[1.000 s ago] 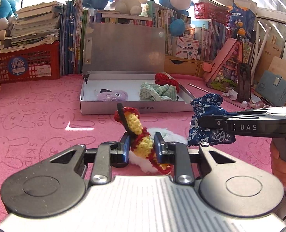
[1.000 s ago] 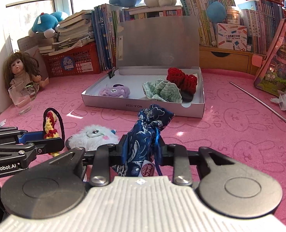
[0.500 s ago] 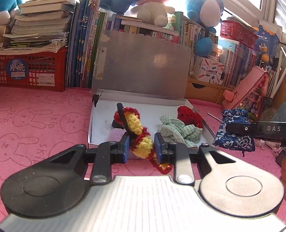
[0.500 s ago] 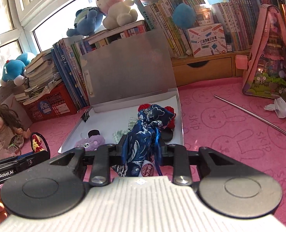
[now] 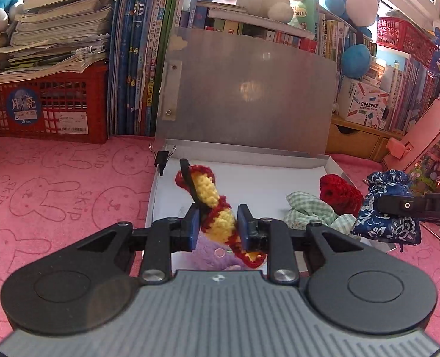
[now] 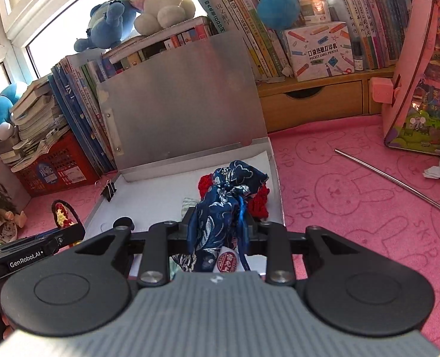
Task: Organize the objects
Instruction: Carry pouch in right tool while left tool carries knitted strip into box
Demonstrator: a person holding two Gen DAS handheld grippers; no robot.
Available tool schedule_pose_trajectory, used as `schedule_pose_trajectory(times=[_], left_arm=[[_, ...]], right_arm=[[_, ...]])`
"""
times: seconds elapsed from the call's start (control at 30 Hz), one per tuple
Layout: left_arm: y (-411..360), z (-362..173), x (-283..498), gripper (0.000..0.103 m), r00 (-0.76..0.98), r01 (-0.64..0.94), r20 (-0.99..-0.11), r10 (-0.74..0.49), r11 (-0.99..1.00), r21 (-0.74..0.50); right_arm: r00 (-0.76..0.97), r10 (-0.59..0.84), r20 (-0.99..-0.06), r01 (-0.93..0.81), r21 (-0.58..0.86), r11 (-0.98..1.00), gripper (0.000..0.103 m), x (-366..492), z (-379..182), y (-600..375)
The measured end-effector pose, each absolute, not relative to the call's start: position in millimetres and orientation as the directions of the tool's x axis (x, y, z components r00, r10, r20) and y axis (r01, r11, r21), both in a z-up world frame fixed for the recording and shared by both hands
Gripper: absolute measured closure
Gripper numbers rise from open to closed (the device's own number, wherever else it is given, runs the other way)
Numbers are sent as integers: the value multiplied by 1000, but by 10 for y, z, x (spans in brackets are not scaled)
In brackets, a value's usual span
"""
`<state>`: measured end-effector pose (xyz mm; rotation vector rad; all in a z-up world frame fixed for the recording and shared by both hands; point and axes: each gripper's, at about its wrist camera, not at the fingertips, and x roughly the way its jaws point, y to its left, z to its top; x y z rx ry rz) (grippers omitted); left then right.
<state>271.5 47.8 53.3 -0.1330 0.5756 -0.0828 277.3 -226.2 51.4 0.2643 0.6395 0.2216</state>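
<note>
Crocheted yellow-and-red piece is clenched in the left gripper above the open metal box; it is judged soft and light, best taken mid-body.
Blue brocade pouch is pinched by the right gripper over the box; limp, slippery cloth is judged likeliest.

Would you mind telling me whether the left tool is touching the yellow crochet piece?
Touching. The left wrist view shows the left tool with both blue pads pressed against the yellow crochet piece, no gap on either side.
</note>
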Motion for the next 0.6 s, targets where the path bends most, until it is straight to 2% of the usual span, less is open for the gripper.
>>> schedule_pose_trajectory(times=[0.6], left_arm=[[393, 243, 3014, 72, 817, 39, -565, -111, 990, -137]], right_arm=[[729, 313, -608, -86, 372, 924, 70, 3099, 83, -2171]])
